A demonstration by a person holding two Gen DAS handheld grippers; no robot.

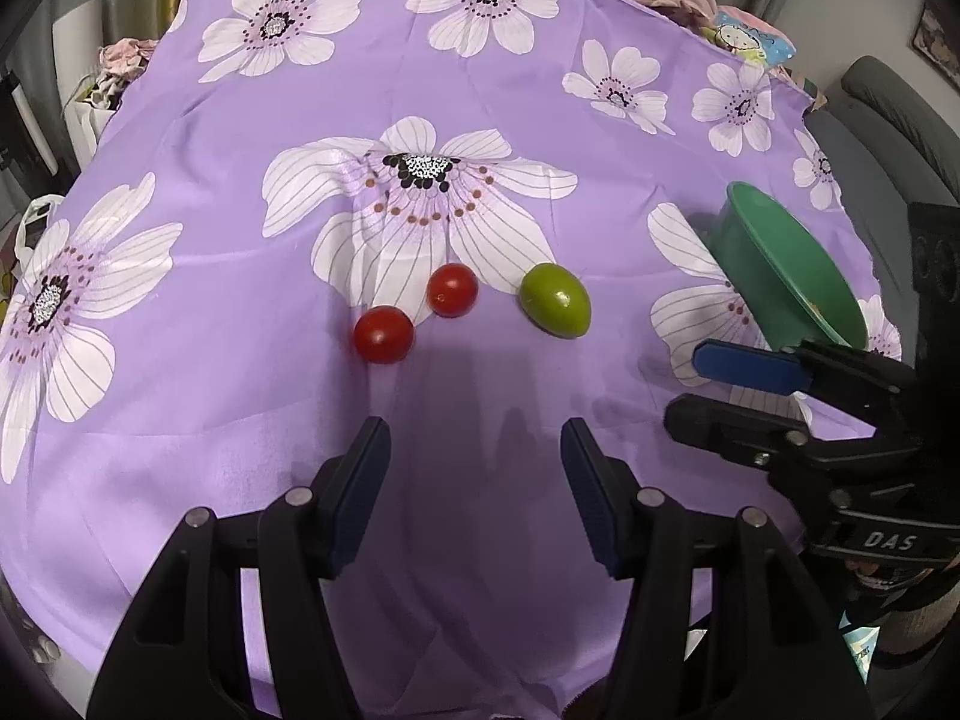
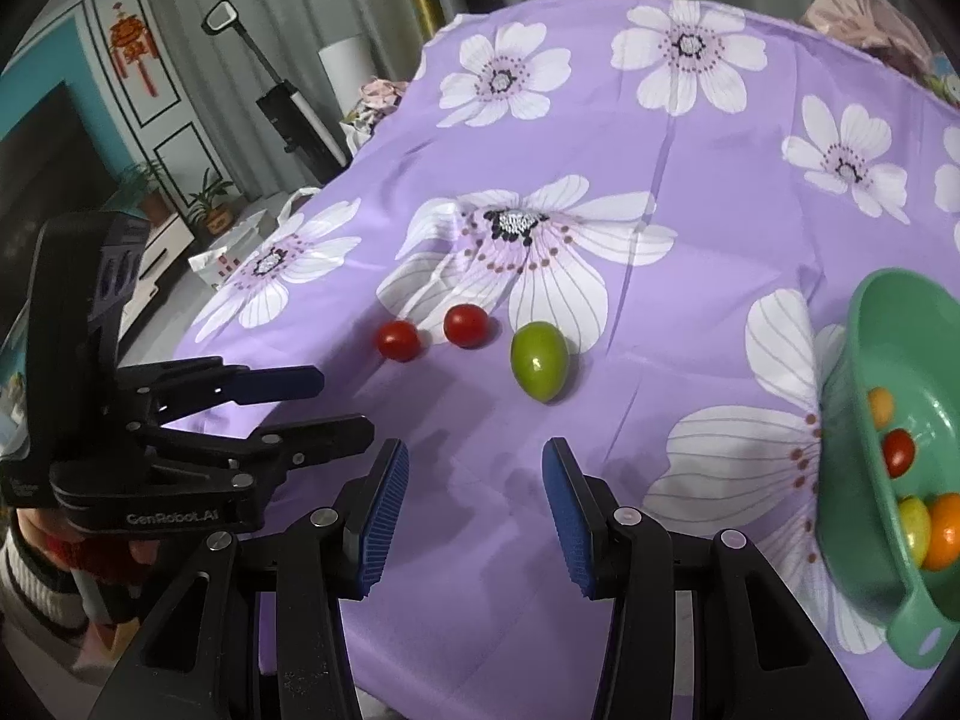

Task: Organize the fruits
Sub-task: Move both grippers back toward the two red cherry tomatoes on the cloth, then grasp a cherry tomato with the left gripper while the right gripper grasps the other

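I have both tongs hovering low over the worktop (image 1: pixel 180 372), which is draped in a purple flowered cloth, and I take the green bowl (image 2: pixel 852 420) as my landmark. The left tongs (image 1: pixel 474 480) stand moderately parted with nothing between the pads; the right tongs (image 2: pixel 474 498) are parted a little narrower and hold nothing either.

Three fruits are still loose on the cloth, all to the left of the bowl as the right wrist camera sees it. The green fruit (image 2: pixel 539 362) lies nearest the bowl. One red tomato (image 2: pixel 466 326) sits just beyond it, farther from the bowl, and a second red tomato (image 2: pixel 398 340) lies farthest from it, close to its twin but not touching.

I judge the step in hand to be picking up the next loose fruit. The right tongs sit nearer the bowl, so I would take the green fruit with them: come down with the pads straddling its narrower width, close gently since it is smooth and will roll or squirt out, then lift clear before carrying it over the rim. The tomatoes suit the left tongs, one at a time.

Count: one bowl, three loose fruits (one green, two red), and at least four fruits visible inside the bowl
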